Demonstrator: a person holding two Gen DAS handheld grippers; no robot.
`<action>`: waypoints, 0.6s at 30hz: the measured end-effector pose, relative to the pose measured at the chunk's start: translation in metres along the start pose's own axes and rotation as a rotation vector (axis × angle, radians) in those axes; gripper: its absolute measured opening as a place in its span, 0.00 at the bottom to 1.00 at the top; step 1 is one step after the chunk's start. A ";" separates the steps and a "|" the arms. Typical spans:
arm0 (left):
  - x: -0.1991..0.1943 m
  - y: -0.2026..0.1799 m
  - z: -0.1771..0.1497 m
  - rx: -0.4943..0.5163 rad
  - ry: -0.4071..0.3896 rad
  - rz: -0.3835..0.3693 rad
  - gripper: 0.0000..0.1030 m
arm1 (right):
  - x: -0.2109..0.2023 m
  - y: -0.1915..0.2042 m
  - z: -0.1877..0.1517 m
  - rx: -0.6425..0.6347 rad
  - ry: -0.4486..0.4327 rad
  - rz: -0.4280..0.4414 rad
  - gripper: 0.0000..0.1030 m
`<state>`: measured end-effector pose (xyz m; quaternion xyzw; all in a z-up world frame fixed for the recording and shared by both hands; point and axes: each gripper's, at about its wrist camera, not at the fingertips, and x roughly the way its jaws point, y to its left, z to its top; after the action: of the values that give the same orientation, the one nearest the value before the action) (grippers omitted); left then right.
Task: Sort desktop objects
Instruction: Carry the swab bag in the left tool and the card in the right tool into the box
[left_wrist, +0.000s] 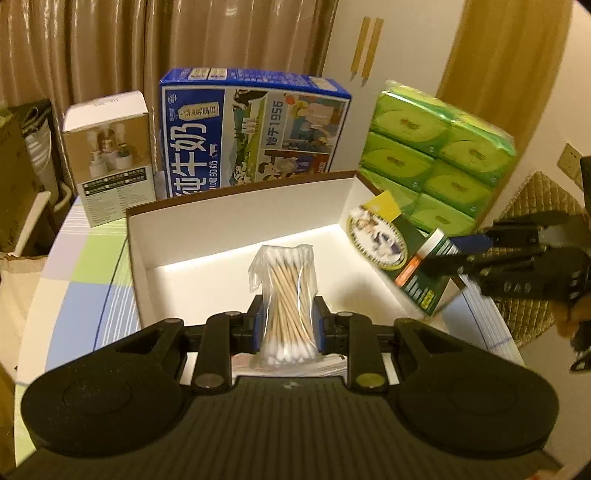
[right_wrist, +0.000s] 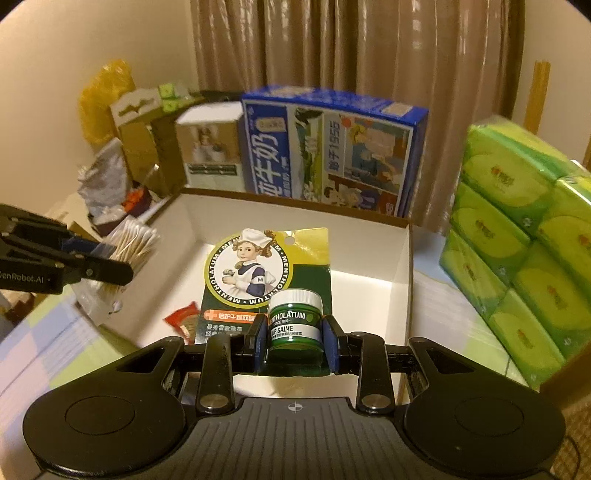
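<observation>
Two claws each hold a thing above the white box (left_wrist: 236, 229). Left claw (left_wrist: 288, 325) squeezes a bag of cotton swabs (left_wrist: 286, 291). Right claw (right_wrist: 295, 332) squeezes a lip salve pack (right_wrist: 273, 280), green jar between its pads.

Left black two-finger gripper (left_wrist: 289, 325) tilted downward, blue pads clamped on clear bag of wooden cotton swabs (left_wrist: 284, 295); right black two-finger gripper (right_wrist: 295, 341) likewise angled down, pads clamped on green lip-salve jar on its card (right_wrist: 294, 319); both held aloft side by side.
</observation>
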<state>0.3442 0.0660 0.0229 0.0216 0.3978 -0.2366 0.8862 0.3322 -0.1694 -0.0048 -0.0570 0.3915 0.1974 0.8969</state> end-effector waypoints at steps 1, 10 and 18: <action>0.008 0.002 0.004 -0.003 0.012 0.000 0.21 | 0.010 -0.001 0.003 -0.004 0.018 -0.010 0.28; 0.088 0.019 0.020 -0.041 0.150 0.016 0.21 | 0.072 -0.016 0.016 0.055 0.135 -0.043 0.28; 0.135 0.026 0.023 -0.067 0.246 0.063 0.21 | 0.105 -0.023 0.027 0.080 0.206 -0.060 0.28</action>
<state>0.4487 0.0299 -0.0619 0.0336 0.5103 -0.1910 0.8379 0.4242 -0.1516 -0.0632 -0.0526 0.4872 0.1479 0.8590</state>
